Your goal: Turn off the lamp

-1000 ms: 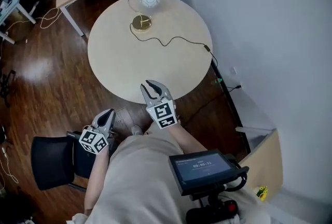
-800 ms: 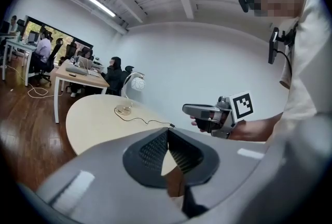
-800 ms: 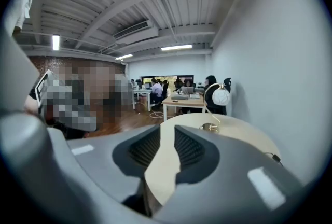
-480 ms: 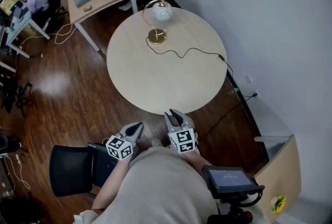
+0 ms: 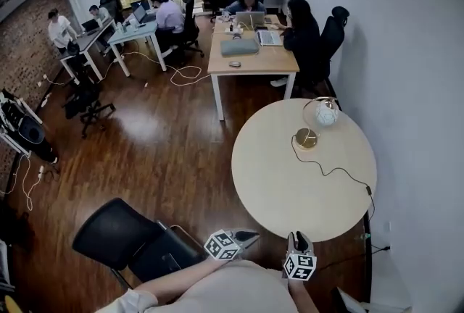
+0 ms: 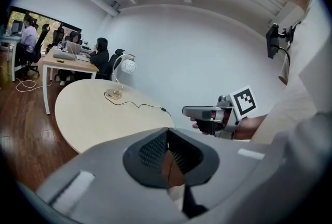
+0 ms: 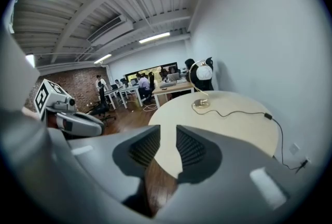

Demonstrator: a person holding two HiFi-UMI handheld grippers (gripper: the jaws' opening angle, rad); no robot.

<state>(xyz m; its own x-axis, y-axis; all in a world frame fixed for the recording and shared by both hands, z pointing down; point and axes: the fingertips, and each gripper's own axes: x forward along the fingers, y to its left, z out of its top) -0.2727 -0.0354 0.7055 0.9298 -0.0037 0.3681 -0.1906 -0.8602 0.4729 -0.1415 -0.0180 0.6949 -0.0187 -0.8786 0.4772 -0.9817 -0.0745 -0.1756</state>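
The lamp (image 5: 324,114), a white globe on a gold hoop with a round gold base (image 5: 306,138), stands at the far side of the round beige table (image 5: 290,188). Its black cable (image 5: 341,172) snakes off the table's right edge. The lamp also shows in the left gripper view (image 6: 127,66) and the right gripper view (image 7: 204,72). Both grippers hang low, in front of the table's near edge and well short of the lamp. My left gripper (image 5: 250,236) has its jaws together with nothing in them. My right gripper (image 5: 299,238) shows a narrow gap between its pads (image 7: 189,148), with nothing between them.
A black office chair (image 5: 123,232) stands at the lower left, close to my left arm. Beyond the table is a wooden desk (image 5: 250,51) with seated people. More desks and people fill the far room. A white wall (image 5: 420,87) runs along the right.
The head view has tilted up, taking in the whole office. Both grippers have drawn back from the table's near edge and sunk to the bottom of the picture.
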